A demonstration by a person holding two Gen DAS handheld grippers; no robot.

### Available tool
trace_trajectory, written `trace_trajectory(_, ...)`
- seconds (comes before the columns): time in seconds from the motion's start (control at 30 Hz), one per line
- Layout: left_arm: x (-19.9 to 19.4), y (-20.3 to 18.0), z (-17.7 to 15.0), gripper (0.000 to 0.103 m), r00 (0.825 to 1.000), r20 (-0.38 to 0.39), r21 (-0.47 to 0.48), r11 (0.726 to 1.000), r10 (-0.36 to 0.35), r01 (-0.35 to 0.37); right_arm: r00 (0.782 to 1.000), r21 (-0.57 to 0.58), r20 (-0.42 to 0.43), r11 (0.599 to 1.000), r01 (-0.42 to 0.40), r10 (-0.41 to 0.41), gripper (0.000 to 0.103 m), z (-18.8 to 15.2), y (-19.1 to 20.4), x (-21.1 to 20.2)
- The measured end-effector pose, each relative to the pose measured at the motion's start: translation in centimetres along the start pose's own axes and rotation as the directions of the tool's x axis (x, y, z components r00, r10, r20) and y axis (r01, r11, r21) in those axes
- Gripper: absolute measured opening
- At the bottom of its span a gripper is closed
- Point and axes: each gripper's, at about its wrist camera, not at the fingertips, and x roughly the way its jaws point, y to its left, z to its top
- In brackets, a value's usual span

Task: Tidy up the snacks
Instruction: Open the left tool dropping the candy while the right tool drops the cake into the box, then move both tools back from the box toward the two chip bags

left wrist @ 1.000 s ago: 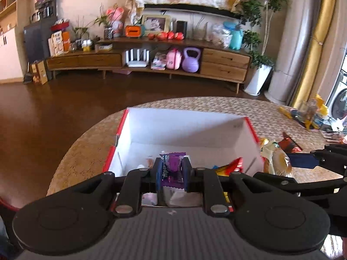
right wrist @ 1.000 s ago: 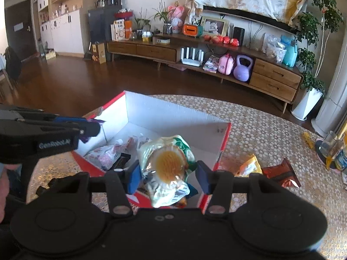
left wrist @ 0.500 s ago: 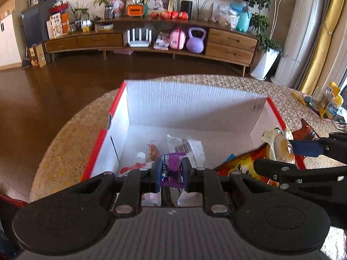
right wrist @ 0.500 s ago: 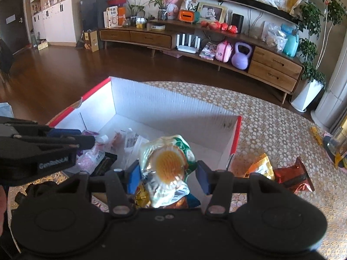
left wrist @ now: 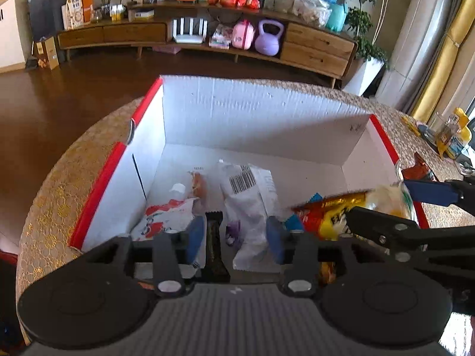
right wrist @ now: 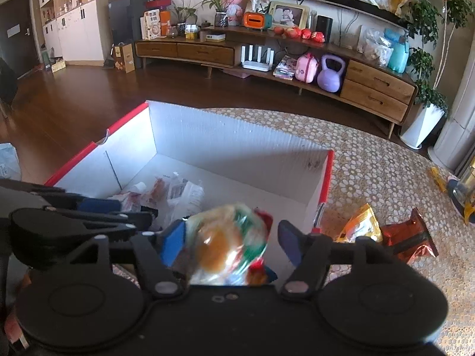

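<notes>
Two claws parted (left wrist: 234,238), purple packet (left wrist: 233,231) below

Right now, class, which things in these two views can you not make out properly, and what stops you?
- Bun packet, right wrist view: motion-blurred; label unreadable.
- Purple snack, left wrist view: mostly hidden behind white packet.
- Black bar, left wrist view: lower end hidden behind left gripper body.
- Box floor, right wrist view: near part covered.

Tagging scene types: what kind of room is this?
Most likely a home living room: a long wooden media console with a framed photo, potted plants, and a purple kettlebell.
</notes>
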Motion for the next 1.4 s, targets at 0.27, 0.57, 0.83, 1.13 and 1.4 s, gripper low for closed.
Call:
trace_trajectory(0.27,-1.5,0.5,0.0,0.087,0.998,0.059,-0.026,1.000,0.014,-0.013,0.999,0.026,0.026,0.999,0.028,-0.029,0.093,0.2,-0.4,-1.2)
trace_trajectory(0.57,-3.5,-0.4,-0.5,0.099,0.994,0.111,0.005,1.000,0.025,-0.026,0.998,0.028,0.049,0.999,0.038,-0.040,0.103,-0.2,-0.3,-3.4)
trace_trajectory(0.83,-6.8,-2.2,-0.7,0.102,0.987,0.159,0.061,0.998,0.016,-0.026,0.996,0.043,0.087,0.999,0.020,-0.024,0.103,-0.8,-1.2,-7.1)
trace_trajectory(1.13,-10.6,-6.6,-1.2,0.102,0.975,0.219,0.134,0.991,-0.025,-0.004,0.992,0.071,0.123,0.997,0.010,-0.018,0.103,-2.6,-4.3,-11.8)
trace_trajectory(1.4,-11.7,-12.5,-1.3,0.102,0.967,0.238,0.201,0.978,-0.095,0.047,0.990,0.126,0.122,0.990,0.061,-0.076,0.103,-4.7,-9.2,-14.1)
